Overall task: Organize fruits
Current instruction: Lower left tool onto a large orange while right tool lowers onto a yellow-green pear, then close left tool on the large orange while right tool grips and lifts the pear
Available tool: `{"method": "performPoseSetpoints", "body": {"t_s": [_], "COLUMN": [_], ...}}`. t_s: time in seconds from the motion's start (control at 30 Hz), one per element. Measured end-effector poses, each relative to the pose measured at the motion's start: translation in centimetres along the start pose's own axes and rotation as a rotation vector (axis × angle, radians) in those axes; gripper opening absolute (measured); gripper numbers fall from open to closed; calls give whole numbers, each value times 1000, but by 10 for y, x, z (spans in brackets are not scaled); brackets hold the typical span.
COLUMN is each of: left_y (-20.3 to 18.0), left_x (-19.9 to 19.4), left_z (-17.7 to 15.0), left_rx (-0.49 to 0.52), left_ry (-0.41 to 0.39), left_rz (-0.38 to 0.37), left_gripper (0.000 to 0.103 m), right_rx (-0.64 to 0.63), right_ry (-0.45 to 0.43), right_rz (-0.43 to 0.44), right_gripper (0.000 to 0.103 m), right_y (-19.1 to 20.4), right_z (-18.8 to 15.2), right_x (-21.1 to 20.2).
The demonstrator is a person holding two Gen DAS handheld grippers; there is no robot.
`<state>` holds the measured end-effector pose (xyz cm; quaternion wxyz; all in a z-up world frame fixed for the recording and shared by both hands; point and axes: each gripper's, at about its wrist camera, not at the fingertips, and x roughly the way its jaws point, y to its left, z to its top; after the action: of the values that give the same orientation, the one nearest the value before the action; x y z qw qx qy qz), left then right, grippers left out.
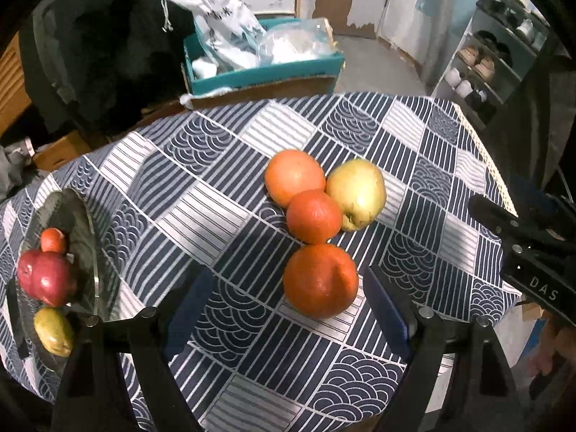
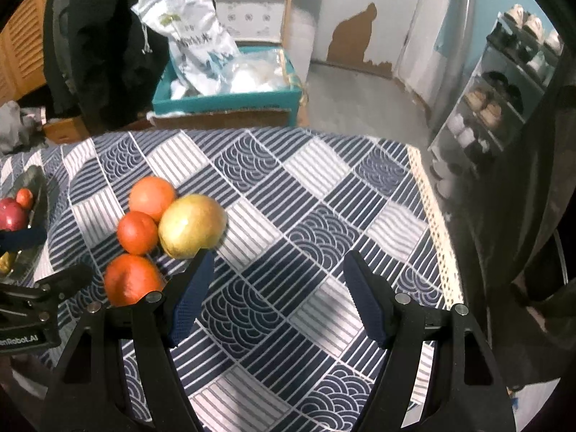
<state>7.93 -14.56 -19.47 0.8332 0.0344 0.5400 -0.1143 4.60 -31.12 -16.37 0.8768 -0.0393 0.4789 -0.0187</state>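
Tablecloth (image 1: 223,194): three oranges (image 1: 319,280), one apple (image 1: 356,194)

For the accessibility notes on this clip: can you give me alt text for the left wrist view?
The open left gripper hangs above a large orange on a blue patterned tablecloth, with two more oranges and a yellow-green apple clustered behind it. At left, a dark tray holds a red fruit and two smaller fruits.
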Motion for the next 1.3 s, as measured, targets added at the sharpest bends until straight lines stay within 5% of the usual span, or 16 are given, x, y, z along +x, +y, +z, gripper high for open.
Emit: {"method": "performPoseSetpoints", "body": {"t_s": [0.87,1.03,1.3], "left_y": [-19,-20,-14], "left_x": [78,85,79], "left_z": [-7,-8,-14], "left_rx": [6,8,7], "left_ry": [153,168,158], "left_rz": [-24,-78,-85], "left_gripper": [86,69,67], "right_rx": [73,71,49], "right_ry": [145,156,154], "right_rz": [38,42,65], "right_gripper": [74,74,74], "right_y": [-18,-15,-5], "right_z": [-20,-22,-18], "right_x": [56,61,62]}}
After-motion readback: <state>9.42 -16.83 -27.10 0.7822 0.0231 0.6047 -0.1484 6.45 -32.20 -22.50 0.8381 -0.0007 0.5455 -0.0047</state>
